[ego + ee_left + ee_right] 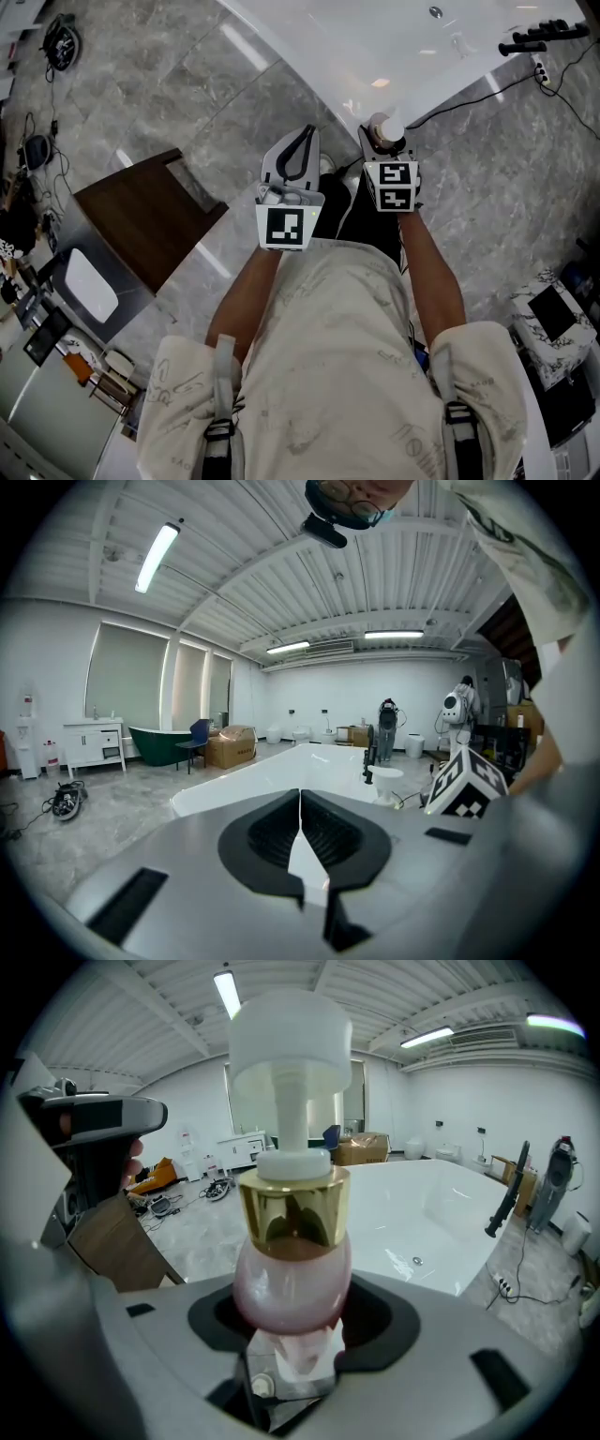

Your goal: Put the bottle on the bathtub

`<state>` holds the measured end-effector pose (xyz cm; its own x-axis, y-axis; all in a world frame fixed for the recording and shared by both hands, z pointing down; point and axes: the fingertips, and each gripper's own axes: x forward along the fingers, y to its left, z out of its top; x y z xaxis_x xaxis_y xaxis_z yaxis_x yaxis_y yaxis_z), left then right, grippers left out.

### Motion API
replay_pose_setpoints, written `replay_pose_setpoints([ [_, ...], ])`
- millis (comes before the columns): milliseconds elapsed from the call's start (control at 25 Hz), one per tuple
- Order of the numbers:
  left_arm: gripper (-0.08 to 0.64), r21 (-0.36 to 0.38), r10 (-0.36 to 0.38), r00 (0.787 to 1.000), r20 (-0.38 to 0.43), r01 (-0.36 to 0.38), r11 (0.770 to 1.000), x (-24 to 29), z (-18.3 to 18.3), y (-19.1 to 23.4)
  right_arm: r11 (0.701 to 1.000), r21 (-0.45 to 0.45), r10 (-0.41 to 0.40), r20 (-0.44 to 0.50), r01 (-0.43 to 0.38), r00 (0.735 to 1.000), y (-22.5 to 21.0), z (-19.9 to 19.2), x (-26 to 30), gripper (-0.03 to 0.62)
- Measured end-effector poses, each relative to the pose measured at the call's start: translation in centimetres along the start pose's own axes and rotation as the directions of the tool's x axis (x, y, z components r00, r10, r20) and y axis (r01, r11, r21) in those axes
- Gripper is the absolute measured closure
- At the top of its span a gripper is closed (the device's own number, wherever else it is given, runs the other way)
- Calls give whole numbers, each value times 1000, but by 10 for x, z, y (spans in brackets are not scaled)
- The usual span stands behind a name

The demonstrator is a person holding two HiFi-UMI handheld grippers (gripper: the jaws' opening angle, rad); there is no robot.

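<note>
A pink round bottle (292,1283) with a gold collar and a tall white pump cap sits upright between the jaws of my right gripper (292,1335), which is shut on its lower body. In the head view the bottle's white cap (385,126) sticks out of the right gripper (384,141), close to the rim of the white bathtub (412,56). My left gripper (306,133) is held beside it, a little to the left. Its jaws meet with nothing between them, and the left gripper (300,803) points toward the bathtub (272,778).
A black faucet (544,34) stands on the tub's far right edge, with a black cable and a power strip (540,69) on the grey marble floor. A dark wooden stool (141,217) stands to the left. A patterned box (553,323) is on the right.
</note>
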<state>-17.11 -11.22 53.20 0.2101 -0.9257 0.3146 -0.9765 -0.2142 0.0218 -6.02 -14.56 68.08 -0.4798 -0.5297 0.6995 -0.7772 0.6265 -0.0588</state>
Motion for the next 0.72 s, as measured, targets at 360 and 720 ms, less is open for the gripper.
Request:
replay_pose_setpoints([
  [360, 554, -3, -17, 1000, -4, 17, 1000, 0, -2, -4, 1000, -15, -12, -41, 11, 999, 10, -13, -11, 385],
  [720, 554, -7, -33, 999, 4, 33, 999, 8, -1, -7, 997, -63, -51, -84, 45, 995, 12, -21, -13, 384],
])
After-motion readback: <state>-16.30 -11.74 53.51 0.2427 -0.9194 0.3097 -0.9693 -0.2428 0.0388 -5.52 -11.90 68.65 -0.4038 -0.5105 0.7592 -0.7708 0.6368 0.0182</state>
